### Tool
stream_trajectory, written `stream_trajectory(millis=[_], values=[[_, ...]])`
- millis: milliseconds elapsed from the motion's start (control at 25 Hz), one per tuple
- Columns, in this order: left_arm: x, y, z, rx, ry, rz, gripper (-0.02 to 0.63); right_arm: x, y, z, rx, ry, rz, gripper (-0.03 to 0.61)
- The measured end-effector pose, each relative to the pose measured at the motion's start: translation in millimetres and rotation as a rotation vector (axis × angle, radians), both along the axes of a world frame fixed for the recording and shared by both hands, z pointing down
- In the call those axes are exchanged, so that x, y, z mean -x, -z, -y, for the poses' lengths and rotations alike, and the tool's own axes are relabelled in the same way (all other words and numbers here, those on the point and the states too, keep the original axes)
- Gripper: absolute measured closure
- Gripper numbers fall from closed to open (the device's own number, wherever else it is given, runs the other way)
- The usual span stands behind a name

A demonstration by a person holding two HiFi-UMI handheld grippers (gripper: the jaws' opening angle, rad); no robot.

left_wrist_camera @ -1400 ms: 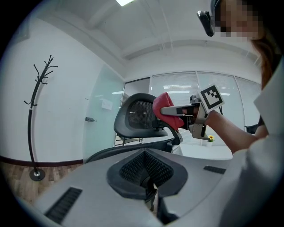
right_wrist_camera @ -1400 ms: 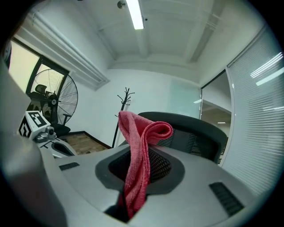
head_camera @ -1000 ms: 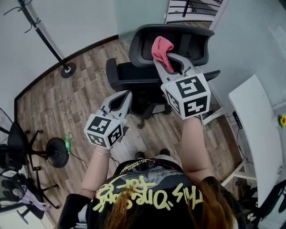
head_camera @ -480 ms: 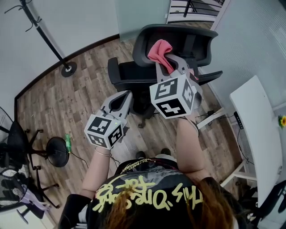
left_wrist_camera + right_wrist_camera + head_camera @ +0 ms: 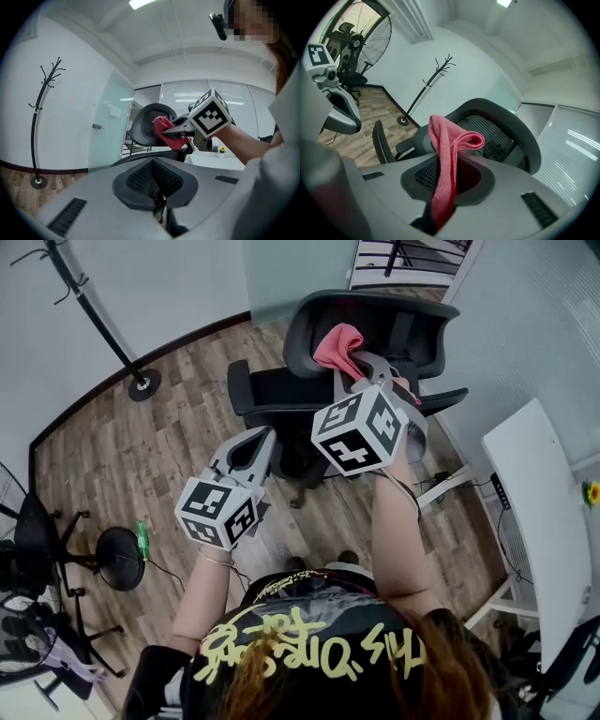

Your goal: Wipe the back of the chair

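A black office chair (image 5: 366, 320) stands in front of me, its mesh back (image 5: 497, 136) curved and facing me. My right gripper (image 5: 361, 371) is shut on a red cloth (image 5: 337, 343). The cloth is held up against the chair's back; in the right gripper view the red cloth (image 5: 450, 154) folds over above the jaws. The left gripper view shows the cloth (image 5: 165, 131) against the chair back (image 5: 147, 123). My left gripper (image 5: 258, 442) hangs lower, to the left of the seat, jaws together with nothing between them.
A coat stand (image 5: 94, 315) rises at the far left on the wooden floor. A white desk (image 5: 539, 512) runs along the right. A fan and a black stool (image 5: 120, 559) sit at the near left, with a green bottle (image 5: 141, 540) beside them.
My right gripper has rolled and shifted slightly left, the cloth staying on the chair back. The left gripper has stayed where it was.
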State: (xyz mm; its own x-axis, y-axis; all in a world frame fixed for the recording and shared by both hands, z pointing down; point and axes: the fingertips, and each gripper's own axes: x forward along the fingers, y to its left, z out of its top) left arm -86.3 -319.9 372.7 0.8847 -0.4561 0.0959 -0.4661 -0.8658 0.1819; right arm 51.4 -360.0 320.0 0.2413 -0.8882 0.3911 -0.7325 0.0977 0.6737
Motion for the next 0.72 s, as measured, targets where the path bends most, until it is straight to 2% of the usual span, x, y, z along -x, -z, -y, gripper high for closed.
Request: stream_trajectory(millis=[320, 720], values=[[9, 0, -2, -0.001, 0.004, -0.001, 0.62, 25, -13, 4, 0.049, 0.052, -0.003, 0.517], [19, 1, -1, 0.0, 0.03, -0.003, 0.62, 54, -19, 14, 0.048, 0.132, 0.072, 0.517]])
